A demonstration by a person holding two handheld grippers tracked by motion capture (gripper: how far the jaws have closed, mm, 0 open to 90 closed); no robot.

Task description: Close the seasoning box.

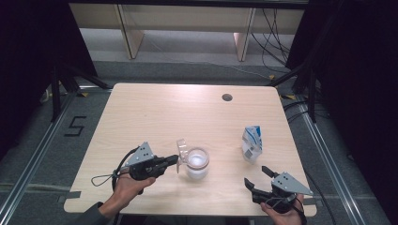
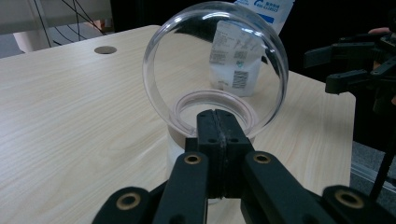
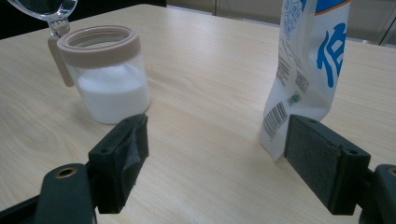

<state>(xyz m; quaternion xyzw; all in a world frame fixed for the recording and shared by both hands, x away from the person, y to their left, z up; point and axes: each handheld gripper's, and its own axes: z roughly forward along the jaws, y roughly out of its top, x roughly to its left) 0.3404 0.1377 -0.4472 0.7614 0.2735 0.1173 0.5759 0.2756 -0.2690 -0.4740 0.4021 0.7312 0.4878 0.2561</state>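
The table (image 1: 155, 112) spans the middle of the high view. Right of center stands the pouch (image 1: 252, 143), likely waiting to be poured. The jar (image 1: 197, 162) sits lower center, its lid (image 1: 181, 149) swung upright, seemingly to keep the mouth free. The left gripper (image 1: 174, 160) is clamped on the lid's edge. The right gripper (image 1: 256, 178), lower right, gapes wide. The right gripper view reveals white powder (image 3: 113, 97) in the jar.

On the table (image 1: 155, 108) we see the jar (image 1: 197, 165) near the front middle, its lid (image 1: 182, 151) raised at its left. The pouch (image 1: 252, 143) stands right of it, the cable hole (image 1: 227, 97) behind both.
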